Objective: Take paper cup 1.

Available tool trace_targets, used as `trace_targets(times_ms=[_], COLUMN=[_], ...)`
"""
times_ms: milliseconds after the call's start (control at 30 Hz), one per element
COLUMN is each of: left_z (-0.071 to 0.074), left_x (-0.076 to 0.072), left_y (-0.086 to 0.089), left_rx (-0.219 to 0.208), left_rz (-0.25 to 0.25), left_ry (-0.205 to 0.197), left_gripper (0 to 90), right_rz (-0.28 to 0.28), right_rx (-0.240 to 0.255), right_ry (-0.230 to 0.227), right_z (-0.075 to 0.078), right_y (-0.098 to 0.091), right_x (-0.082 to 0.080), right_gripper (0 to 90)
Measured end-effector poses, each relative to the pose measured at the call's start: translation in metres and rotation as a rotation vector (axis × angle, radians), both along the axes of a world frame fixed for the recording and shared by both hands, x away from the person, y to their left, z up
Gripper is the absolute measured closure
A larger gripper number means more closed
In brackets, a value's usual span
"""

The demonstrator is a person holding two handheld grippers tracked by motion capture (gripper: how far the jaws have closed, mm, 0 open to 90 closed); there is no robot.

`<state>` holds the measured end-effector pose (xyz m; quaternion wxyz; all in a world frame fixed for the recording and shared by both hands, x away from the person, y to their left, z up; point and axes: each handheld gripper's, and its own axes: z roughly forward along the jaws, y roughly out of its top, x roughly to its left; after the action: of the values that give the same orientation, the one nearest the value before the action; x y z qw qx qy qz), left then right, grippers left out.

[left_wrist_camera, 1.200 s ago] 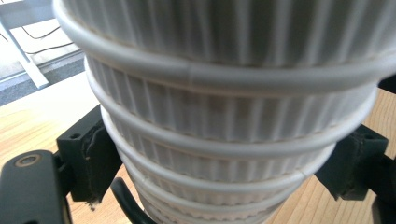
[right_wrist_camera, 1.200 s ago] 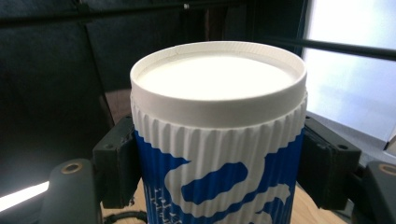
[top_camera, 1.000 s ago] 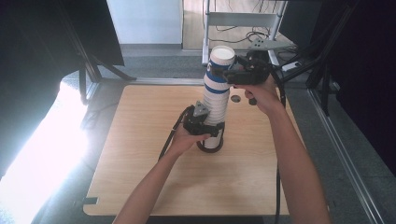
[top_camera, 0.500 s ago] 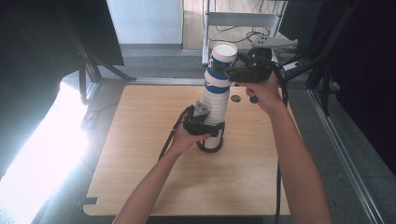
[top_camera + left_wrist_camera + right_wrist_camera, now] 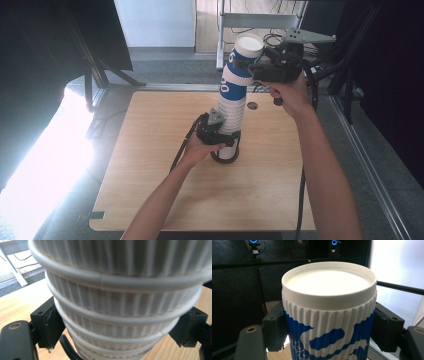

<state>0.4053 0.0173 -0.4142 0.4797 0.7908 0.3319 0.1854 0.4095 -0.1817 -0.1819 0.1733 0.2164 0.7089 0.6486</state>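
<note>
Wooden worktop (image 5: pixel 150 165) under a tall stack of ribbed paper cups (image 5: pixel 232 117).
Left tool (image 5: pixel 222 137) clenched the stack's base near the worktop's middle; right tool (image 5: pixel 247 67) grasped the top cup (image 5: pixel 244 52), jaws pressed on both sides.

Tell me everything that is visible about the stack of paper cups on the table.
The stack of paper cups is tall, made of nested upside-down ribbed cups, white with blue print, their rolled rims showing as rings. It stands on the wooden table and leans toward the far side. The left gripper clamps its lower part; the right gripper clamps the top cup, whose flat white base faces up.
</note>
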Motion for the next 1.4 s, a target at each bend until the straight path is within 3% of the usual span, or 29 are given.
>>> trace_targets(times_ms=[200,500,667,1100,1400], left_z=[0.0,0.0,0.0,0.001,0.002], left_x=[0.0,0.0,0.0,0.0,0.0], left_y=[0.0,0.0,0.0,-0.002,-0.001], left_rx=[0.003,0.006,0.004,0.009,0.015], left_rz=[0.001,0.003,0.004,0.011,0.011], left_ry=[-0.002,-0.001,0.0,0.005,0.015], left_gripper=[13.4,13.3,13.3,13.2,12.8], right_rz=[-0.008,-0.014,-0.015,-0.031,-0.013], right_rx=[0.013,0.039,0.025,0.027,0.015], right_ry=[-0.013,-0.024,-0.026,-0.03,-0.02], right_z=[0.007,0.0,-0.003,-0.02,-0.046], right_y=[-0.01,-0.033,-0.045,-0.073,-0.076], right_x=[-0.007,-0.02,-0.025,-0.046,-0.057], right_gripper=[26.0,26.1,26.1,26.0,26.0])
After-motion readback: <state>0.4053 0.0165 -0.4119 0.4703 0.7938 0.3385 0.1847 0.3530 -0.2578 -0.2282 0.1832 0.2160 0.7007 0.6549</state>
